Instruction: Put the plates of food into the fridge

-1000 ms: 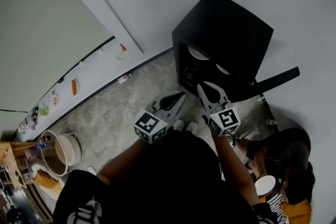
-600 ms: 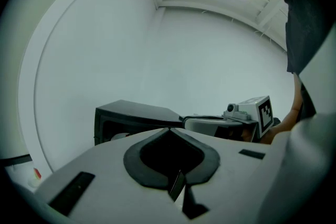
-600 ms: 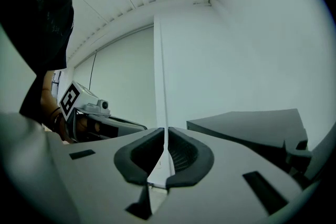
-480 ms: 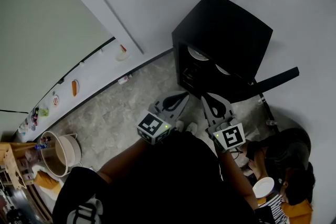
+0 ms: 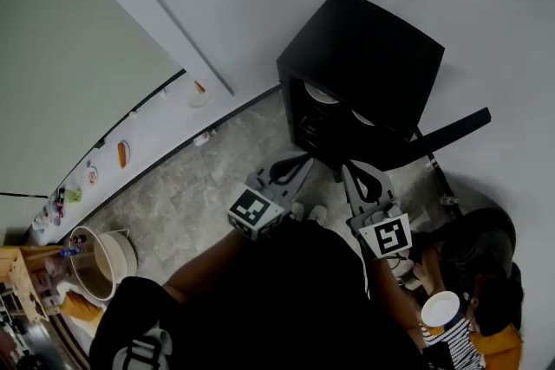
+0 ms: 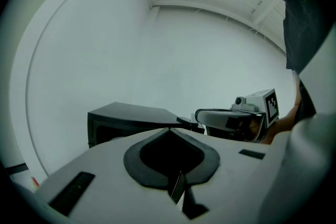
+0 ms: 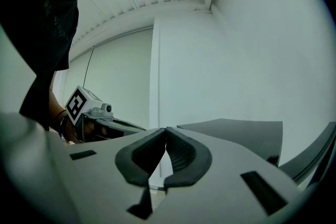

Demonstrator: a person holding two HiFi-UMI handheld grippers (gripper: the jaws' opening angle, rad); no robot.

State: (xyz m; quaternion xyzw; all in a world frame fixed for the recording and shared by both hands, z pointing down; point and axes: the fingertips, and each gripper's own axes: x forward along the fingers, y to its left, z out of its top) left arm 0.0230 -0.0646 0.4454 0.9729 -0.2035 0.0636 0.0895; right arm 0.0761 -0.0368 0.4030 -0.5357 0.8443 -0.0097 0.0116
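Note:
The black fridge (image 5: pixel 360 56) stands on the floor against the wall, its door (image 5: pixel 451 133) swung open to the right. Two white plates (image 5: pixel 323 94) (image 5: pixel 364 117) lie inside it on the upper shelf. My left gripper (image 5: pixel 305 158) is held in front of the opening, shut and empty. My right gripper (image 5: pixel 349 165) is beside it, a little short of the fridge; its jaws have just been closing with nothing between them and now meet. In the left gripper view the fridge (image 6: pixel 131 113) lies beyond the touching tips (image 6: pixel 169 129). The right gripper view shows its tips (image 7: pixel 166 129) joined.
A seated person at the lower right holds a white plate (image 5: pixel 440 308). A white bucket (image 5: pixel 108 260) and a wooden shelf (image 5: pixel 17 290) stand at the lower left. Small items (image 5: pixel 122 154) lie along the foot of the wall.
My right gripper has drawn back from the fridge opening towards me, and its jaws have closed. The left gripper has hardly moved.

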